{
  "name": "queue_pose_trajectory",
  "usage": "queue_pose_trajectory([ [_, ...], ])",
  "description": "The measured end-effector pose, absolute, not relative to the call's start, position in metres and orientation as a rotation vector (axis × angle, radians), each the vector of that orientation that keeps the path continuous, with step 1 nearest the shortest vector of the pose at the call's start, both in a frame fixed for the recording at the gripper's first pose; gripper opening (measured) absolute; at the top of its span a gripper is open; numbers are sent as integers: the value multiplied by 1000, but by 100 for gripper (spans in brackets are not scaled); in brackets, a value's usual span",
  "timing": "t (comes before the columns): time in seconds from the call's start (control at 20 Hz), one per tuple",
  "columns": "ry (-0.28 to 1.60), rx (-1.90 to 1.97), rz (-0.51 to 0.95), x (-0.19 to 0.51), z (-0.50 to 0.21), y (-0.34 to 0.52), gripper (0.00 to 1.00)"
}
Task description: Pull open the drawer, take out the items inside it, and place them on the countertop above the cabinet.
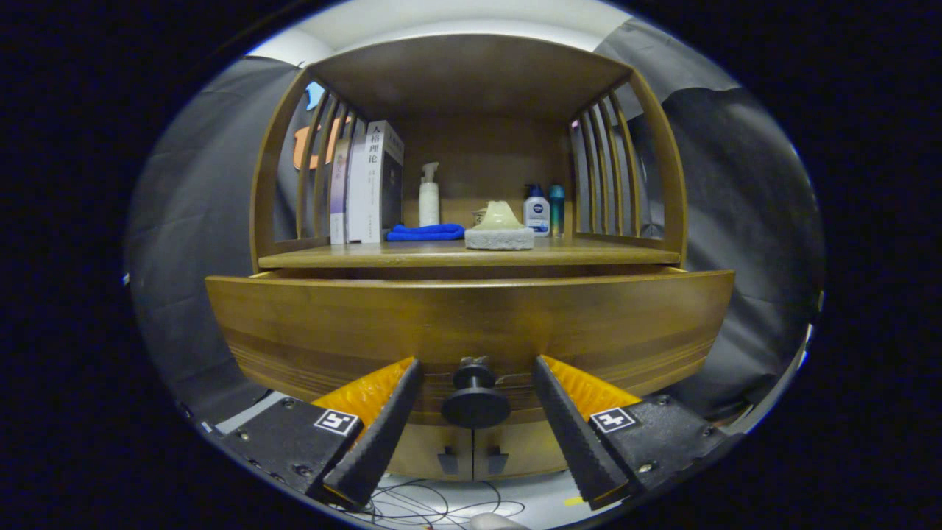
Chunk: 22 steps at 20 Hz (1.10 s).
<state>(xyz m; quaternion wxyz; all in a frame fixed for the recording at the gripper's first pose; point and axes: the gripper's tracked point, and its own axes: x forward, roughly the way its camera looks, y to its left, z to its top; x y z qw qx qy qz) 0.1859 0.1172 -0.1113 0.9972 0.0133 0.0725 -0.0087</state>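
A wooden drawer front (471, 324) fills the width just ahead of me, below the cabinet's countertop (464, 256). Its round dark knob (475, 397) sits between my two fingers, with a gap on each side. My gripper (477, 364) is open around the knob, not touching it. The drawer stands slightly out from the cabinet, with a thin gap along its top edge. What lies inside the drawer is hidden.
On the countertop stand several books (372, 184) at the left, a folded blue cloth (425, 232), a white pump bottle (429, 195), a sponge with a pale lump on it (500, 230) and two small bottles (544, 210). Slatted wooden sides and a top shelf enclose it. Cables lie below the drawer.
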Motion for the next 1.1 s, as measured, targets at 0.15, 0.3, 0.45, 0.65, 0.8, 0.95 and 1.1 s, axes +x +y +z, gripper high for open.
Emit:
queue_pose_trajectory([
  [0.15,136,22,-17,199,-109,121,100],
  [0.3,129,19,-14,211,-108,120,100],
  [0.45,135,17,-15,223,-107,120,100],
  [0.65,134,14,-12,238,-109,118,100],
  [0.8,135,4,-12,245,-109,118,100],
  [0.95,129,8,-17,249,-108,118,100],
  [1.1,137,0,-18,250,-107,121,100],
])
